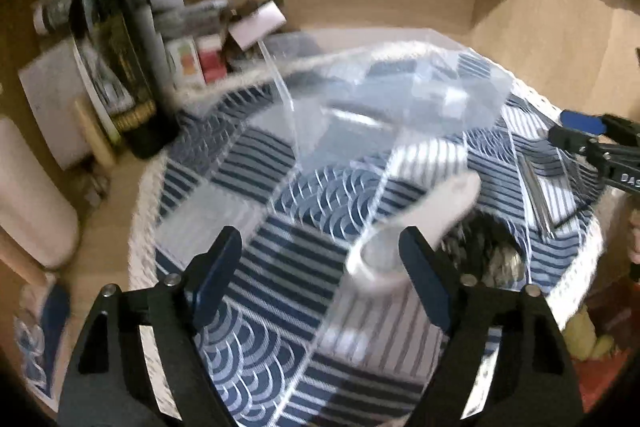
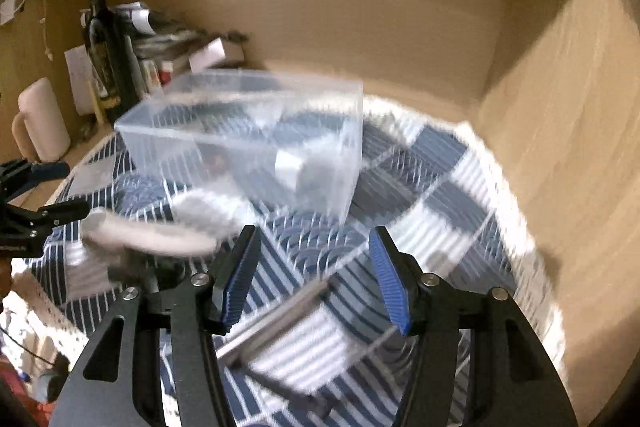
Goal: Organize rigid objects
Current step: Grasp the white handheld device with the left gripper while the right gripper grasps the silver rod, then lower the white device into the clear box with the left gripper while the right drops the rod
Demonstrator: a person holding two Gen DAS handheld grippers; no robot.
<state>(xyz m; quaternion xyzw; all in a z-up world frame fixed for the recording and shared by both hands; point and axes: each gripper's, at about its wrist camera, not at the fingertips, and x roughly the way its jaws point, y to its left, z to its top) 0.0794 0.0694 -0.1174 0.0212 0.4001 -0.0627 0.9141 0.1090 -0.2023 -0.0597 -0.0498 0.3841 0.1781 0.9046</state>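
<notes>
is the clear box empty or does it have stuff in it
Not empty: through the clear box walls, a white block and darker blurred shapes show inside.

The left gripper hangs with its jaws spread apart and nothing between them over a blue-and-white patterned cloth; a white spoon lies on that cloth just beyond the gripper's right-hand finger. A clear plastic box stands on the cloth's far part, blurred, its contents not discernible. Off the cloth's far left edge stands a dark bottle; the right gripper enters over the cloth's right edge beside a metal bar.
</notes>
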